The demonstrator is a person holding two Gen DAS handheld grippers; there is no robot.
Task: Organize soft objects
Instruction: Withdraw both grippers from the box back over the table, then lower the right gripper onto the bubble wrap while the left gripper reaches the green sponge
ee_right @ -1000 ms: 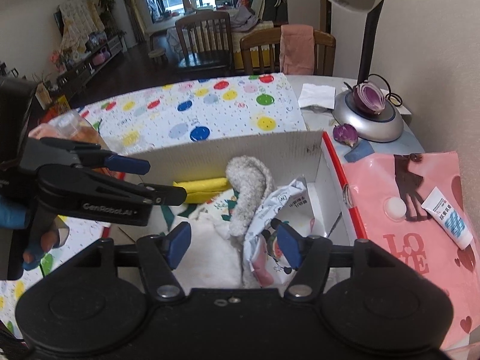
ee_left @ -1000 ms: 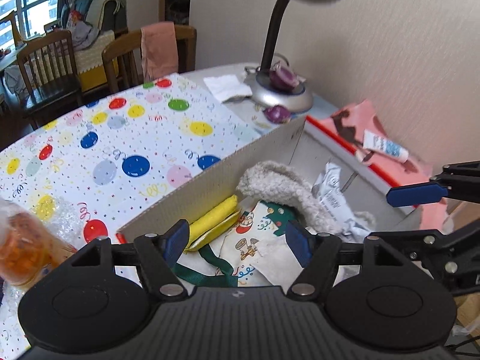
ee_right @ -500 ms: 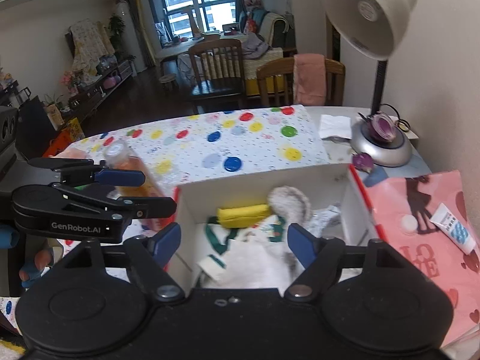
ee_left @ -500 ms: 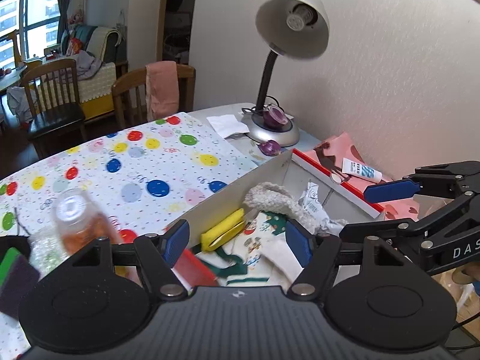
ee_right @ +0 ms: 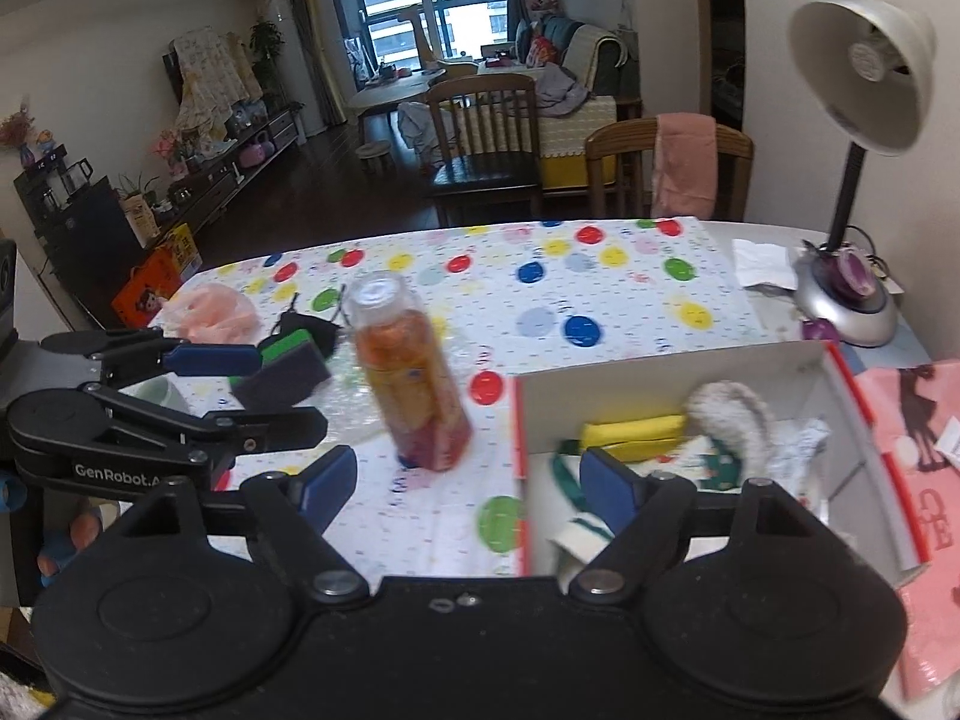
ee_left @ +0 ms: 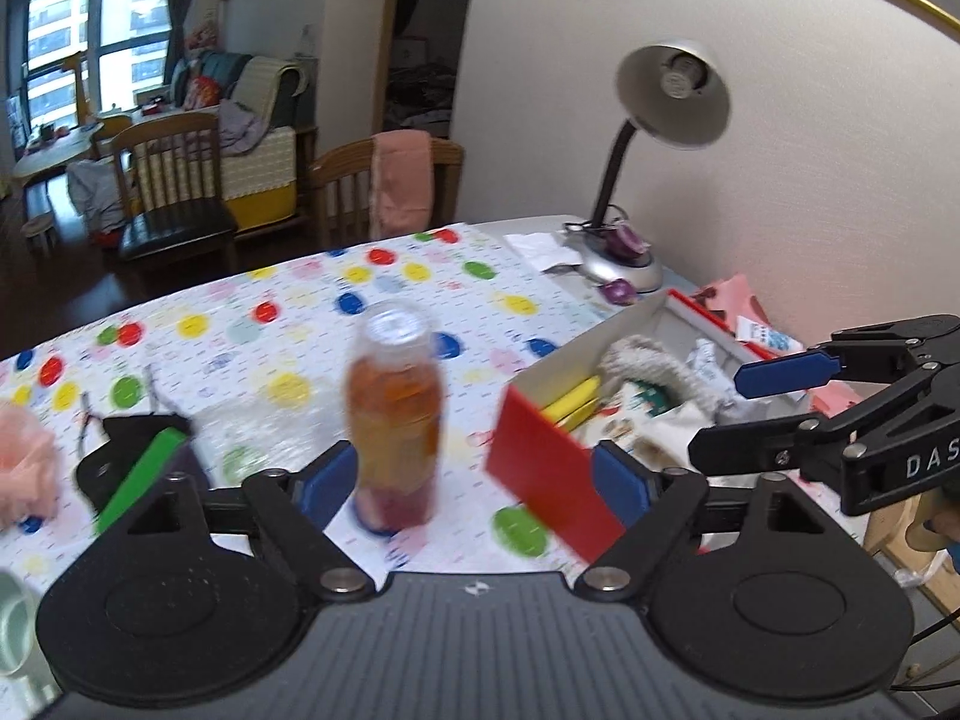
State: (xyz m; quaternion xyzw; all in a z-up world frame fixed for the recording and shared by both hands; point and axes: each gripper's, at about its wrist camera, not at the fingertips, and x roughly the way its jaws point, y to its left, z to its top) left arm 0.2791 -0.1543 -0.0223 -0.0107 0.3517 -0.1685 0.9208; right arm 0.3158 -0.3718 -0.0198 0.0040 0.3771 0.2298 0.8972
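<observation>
Both jaws stand wide with nothing held, having just been opening. Left of the red-and-white cardboard box (ee_right: 672,372), already filled with cloths, a fluffy peach puff (ee_right: 213,315) lies on the tabletop: light, compressible, best pinched mid-bulk. Since the earlier frame both grippers have been drawn back from the box.

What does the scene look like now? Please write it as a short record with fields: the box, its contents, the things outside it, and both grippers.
box: white box with red edge, open, on the dotted tablecloth
contents: yellow cloth, grey fuzzy item, printed fabric
outside: orange bottle upright; green sponge; pink puff
left gripper: open, empty
right gripper: open, empty
</observation>
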